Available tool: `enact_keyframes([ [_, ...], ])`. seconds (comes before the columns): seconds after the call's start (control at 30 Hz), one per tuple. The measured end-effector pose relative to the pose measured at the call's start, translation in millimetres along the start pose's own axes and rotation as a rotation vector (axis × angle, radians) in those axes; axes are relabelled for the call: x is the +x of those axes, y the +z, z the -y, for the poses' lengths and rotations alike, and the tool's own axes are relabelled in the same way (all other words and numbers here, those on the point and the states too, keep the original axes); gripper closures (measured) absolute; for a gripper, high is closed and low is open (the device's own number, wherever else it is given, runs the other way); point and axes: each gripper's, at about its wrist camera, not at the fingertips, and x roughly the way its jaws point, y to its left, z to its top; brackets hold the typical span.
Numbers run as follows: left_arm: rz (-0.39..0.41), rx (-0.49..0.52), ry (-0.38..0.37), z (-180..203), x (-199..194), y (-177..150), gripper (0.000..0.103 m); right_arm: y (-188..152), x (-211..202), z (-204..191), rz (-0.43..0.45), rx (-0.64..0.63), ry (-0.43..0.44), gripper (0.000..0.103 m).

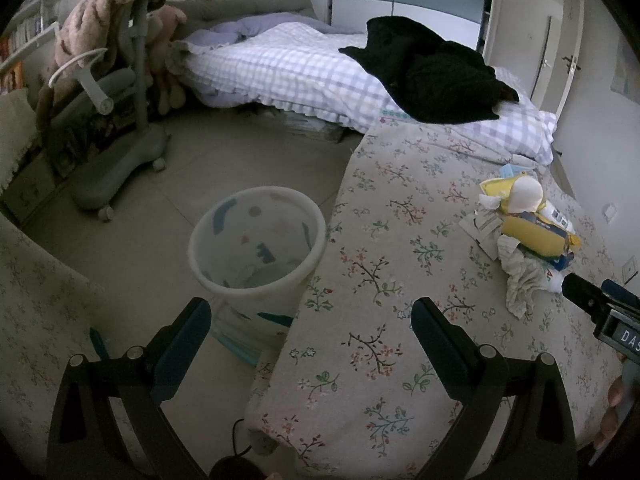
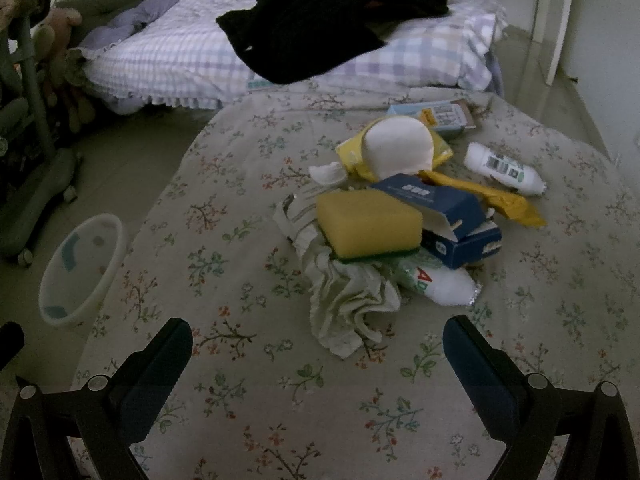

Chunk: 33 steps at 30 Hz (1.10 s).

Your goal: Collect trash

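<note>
A pile of trash lies on the floral bed cover (image 2: 240,380): a yellow sponge (image 2: 368,222), a crumpled tissue (image 2: 348,300), a blue box (image 2: 452,216), a white bottle (image 2: 504,168), a white plastic bag (image 2: 436,282) and yellow wrappers (image 2: 492,196). The pile shows in the left wrist view (image 1: 524,232) at the right. A white bin (image 1: 256,240) stands on the floor beside the bed, also in the right wrist view (image 2: 80,268). My left gripper (image 1: 310,320) is open and empty, above the bin and bed edge. My right gripper (image 2: 316,340) is open and empty, just short of the tissue.
A black garment (image 1: 432,72) lies on a checked quilt (image 1: 288,68) farther up the bed. A grey wheeled chair (image 1: 116,128) draped with a blanket stands on the tiled floor (image 1: 200,152) at the left. A door (image 1: 536,40) is at the far right.
</note>
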Motion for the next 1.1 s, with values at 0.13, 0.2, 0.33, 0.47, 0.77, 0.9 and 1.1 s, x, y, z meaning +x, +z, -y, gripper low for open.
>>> enact_keyframes([
  [0.13, 0.003, 0.004, -0.001, 0.1, -3.0, 1.5, 0.002, 0.2, 0.1, -0.4, 0.000, 0.000, 0.000, 0.000],
  [0.2, 0.005, 0.004, 0.001, -0.4, -3.7, 1.8, 0.002, 0.4, -0.1, -0.3, 0.001, 0.000, -0.001, 0.000],
  [0.33, 0.005, 0.006, 0.004, 0.5, -4.1, 1.7, 0.002, 0.9, -0.7, -0.3, 0.001, 0.004, 0.000, 0.000],
  [0.47, 0.009, 0.010, 0.003, 0.5, -4.9, 1.5, 0.002, 0.9, -1.1, 0.1, -0.001, 0.001, 0.000, 0.000],
  [0.77, 0.016, 0.015, 0.009, 2.4, -5.8, 0.5, 0.002, 1.3, -2.0, 0.8, 0.002, 0.002, -0.001, 0.000],
  [0.9, 0.030, 0.023, 0.014, 3.9, -7.6, 0.4, 0.002, 3.9, -2.9, -0.2, 0.007, 0.006, -0.003, 0.000],
  [1.1, 0.049, 0.019, 0.014, 8.9, -11.9, 6.9, 0.002, 14.7, -10.1, 7.8, -0.019, 0.019, 0.054, 0.000],
])
